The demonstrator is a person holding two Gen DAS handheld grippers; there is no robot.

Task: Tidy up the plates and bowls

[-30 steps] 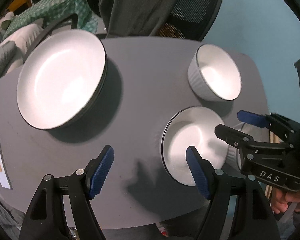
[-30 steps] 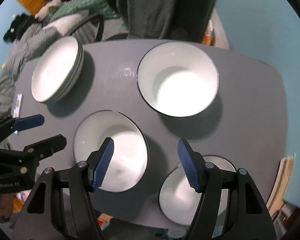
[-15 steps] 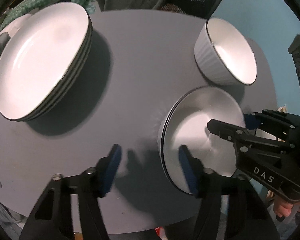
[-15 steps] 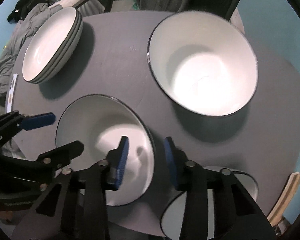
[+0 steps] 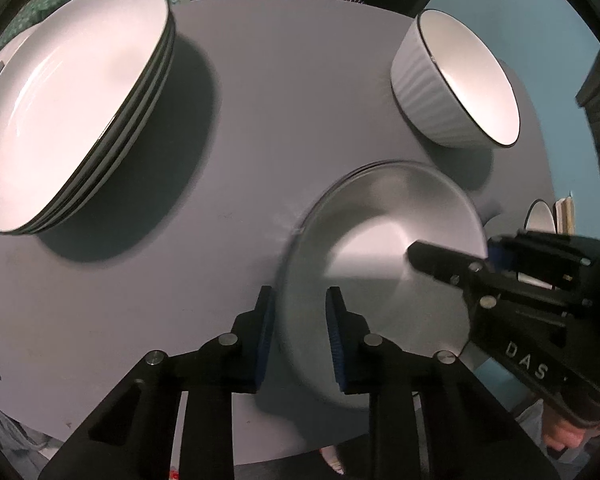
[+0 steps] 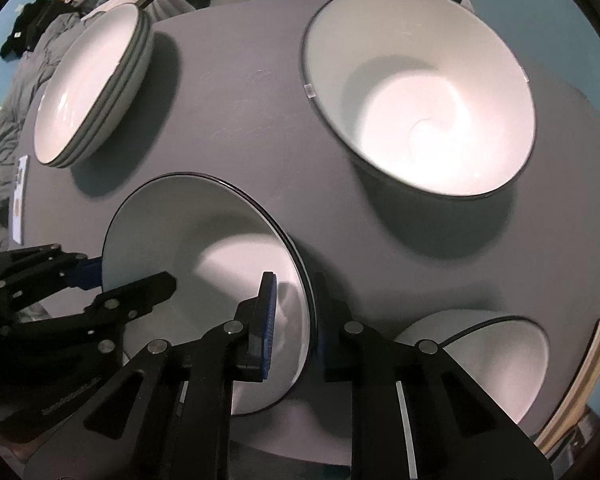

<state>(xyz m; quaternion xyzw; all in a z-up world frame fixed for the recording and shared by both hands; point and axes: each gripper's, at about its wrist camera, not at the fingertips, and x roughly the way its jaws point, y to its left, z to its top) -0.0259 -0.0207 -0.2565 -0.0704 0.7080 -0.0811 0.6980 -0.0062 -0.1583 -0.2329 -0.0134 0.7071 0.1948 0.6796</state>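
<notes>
A white bowl with a dark rim (image 5: 380, 232) sits on the grey round table (image 5: 268, 112) near its front edge. My left gripper (image 5: 300, 336) points down over the bowl's left rim. Its jaws are closing with the rim between the blue pads (image 5: 265, 336), and a small gap still shows. My right gripper (image 6: 296, 316) straddles the opposite rim of the same bowl (image 6: 188, 232). Its jaws are closing too, and they pinch the wall. Each gripper shows in the other's view: the right gripper (image 5: 452, 250) and the left gripper (image 6: 132, 278).
A stack of shallow plates (image 5: 72, 100) stands at the back left. A ribbed white bowl (image 5: 456, 80) sits at the back right, and another bowl (image 6: 480, 360) is by the front right edge. A chair with dark clothing is behind the table. A card (image 6: 20, 200) lies at the left edge.
Both grippers have sunk toward the near bowl. Their jaws have narrowed from wide open to a tight straddle of its opposite rims.
</notes>
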